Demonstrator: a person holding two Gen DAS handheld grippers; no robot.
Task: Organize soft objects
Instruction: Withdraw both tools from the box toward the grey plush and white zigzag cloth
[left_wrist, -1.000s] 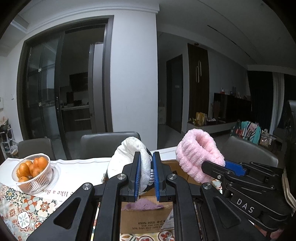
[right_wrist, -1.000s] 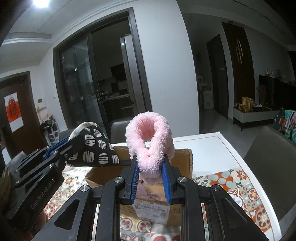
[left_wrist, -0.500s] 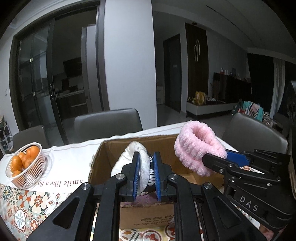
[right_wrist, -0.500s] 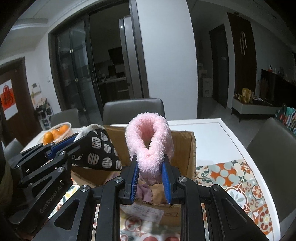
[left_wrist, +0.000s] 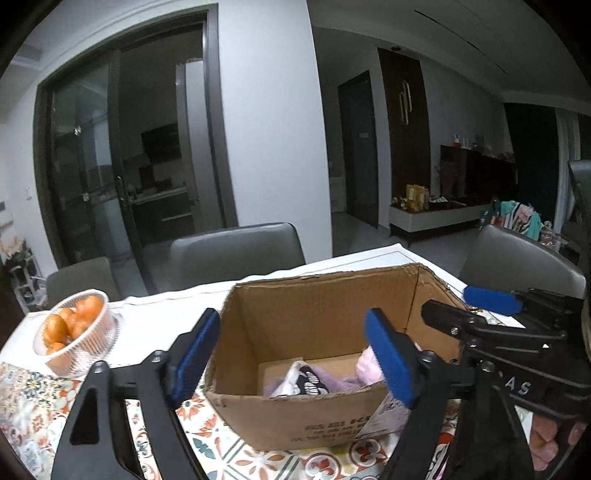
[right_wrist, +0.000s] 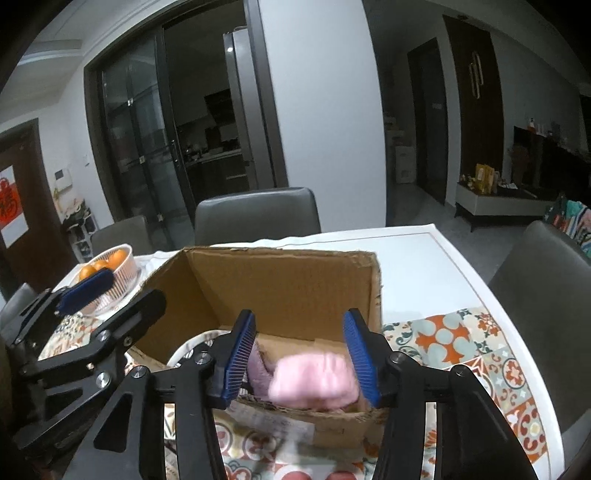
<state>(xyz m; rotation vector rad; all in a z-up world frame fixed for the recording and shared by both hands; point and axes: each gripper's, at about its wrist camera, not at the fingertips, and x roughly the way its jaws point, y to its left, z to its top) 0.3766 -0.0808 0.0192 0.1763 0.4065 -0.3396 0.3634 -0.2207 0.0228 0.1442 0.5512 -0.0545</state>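
Note:
An open cardboard box (left_wrist: 314, 306) (right_wrist: 284, 280) stands on the table in front of both grippers. My left gripper (left_wrist: 295, 360) is open and empty above the box's near edge. The black and white spotted cloth item (left_wrist: 304, 380) lies inside on a lilac cloth (left_wrist: 336, 384). My right gripper (right_wrist: 299, 360) is open; the fluffy pink band (right_wrist: 314, 380) lies blurred between its blue pads, inside the box. The right gripper also shows at the right of the left wrist view (left_wrist: 480, 306).
A white basket of oranges (left_wrist: 75, 332) (right_wrist: 110, 267) stands on the table at the left. Grey chairs (left_wrist: 236, 251) stand behind the table and at the right (right_wrist: 546, 273). A patterned tablecloth (right_wrist: 480, 339) covers the near part of the table.
Both grippers have opened and tilted down over the box. The spotted cloth item and the pink band have left the pads and dropped into the box.

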